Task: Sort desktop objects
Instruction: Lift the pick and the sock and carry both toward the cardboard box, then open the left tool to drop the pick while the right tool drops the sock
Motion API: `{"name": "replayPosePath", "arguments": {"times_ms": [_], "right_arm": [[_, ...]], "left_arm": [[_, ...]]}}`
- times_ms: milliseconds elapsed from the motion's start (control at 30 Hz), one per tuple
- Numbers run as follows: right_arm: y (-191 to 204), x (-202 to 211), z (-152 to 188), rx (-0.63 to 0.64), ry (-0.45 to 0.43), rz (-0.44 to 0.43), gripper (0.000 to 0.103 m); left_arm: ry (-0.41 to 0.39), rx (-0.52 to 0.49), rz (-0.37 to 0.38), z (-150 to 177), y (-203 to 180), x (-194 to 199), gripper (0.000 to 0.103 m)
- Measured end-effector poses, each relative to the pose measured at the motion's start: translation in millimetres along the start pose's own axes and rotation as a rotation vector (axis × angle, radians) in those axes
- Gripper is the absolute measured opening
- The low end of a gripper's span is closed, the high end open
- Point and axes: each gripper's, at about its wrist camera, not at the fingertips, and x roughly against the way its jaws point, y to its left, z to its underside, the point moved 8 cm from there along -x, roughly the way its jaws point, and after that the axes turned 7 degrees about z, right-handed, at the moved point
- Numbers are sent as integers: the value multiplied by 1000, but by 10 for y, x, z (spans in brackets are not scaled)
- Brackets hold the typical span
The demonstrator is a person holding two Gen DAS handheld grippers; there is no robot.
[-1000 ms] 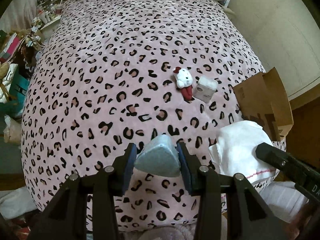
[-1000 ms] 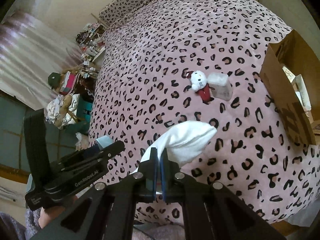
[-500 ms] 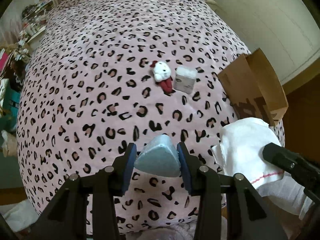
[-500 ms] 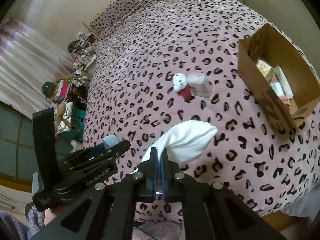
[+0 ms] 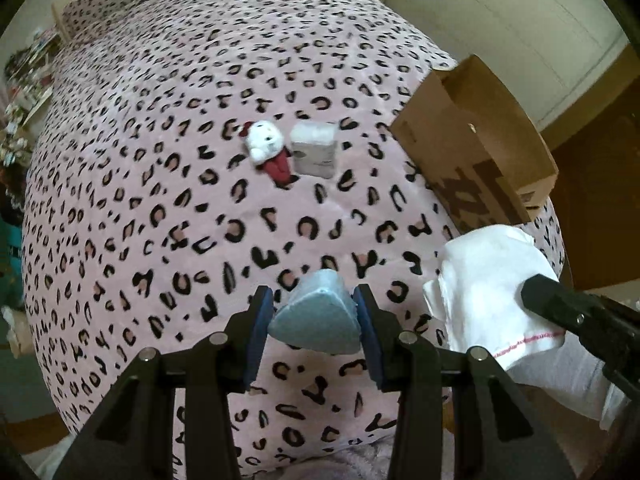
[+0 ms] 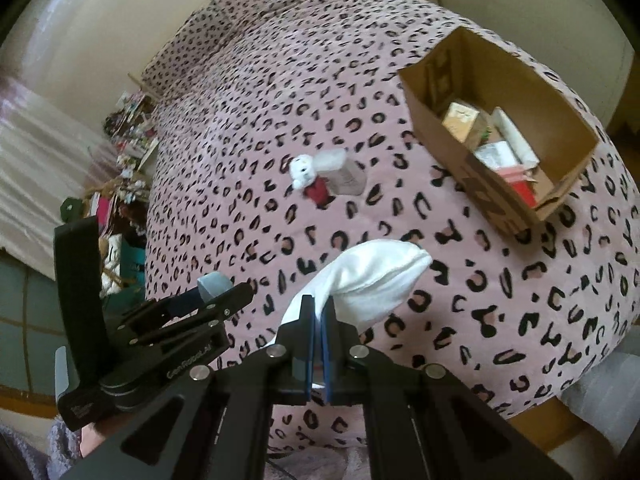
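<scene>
My left gripper [image 5: 314, 316] is shut on a grey-blue wedge-shaped sponge [image 5: 316, 322], held above the near edge of the bed. My right gripper [image 6: 319, 312] is shut on a folded white cloth [image 6: 374, 278], which also shows in the left wrist view [image 5: 488, 284]. A small white plush cat in red [image 5: 267, 148] lies next to a small grey tissue pack [image 5: 314, 151] in the middle of the bed; both also show in the right wrist view, the plush [image 6: 306, 174] beside the pack [image 6: 344, 174]. An open cardboard box [image 6: 500, 128] holding several items stands at the right.
The bed has a pink leopard-print blanket [image 5: 160, 120]. The cardboard box [image 5: 480, 140] stands near the bed's right edge by a cream wall. Cluttered shelves and bags [image 6: 120, 168] stand on the floor left of the bed.
Both grippers have risen and swung to the right, toward the cardboard box, still holding the sponge and the cloth. The box's inside has come into the right wrist view.
</scene>
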Motion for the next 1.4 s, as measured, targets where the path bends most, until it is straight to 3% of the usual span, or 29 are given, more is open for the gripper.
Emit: {"name": "replayPosePath", "arguments": {"times_ms": [567,1400], "right_arm": [[-574,165,-113,-129,-53,48,3],[-1149,242,-101,-287,-80,94,3]], "left_arm": [[27,-155,39,-290,-663,-251,42],[93,-306,73,-493,-1250,-670,42]]}}
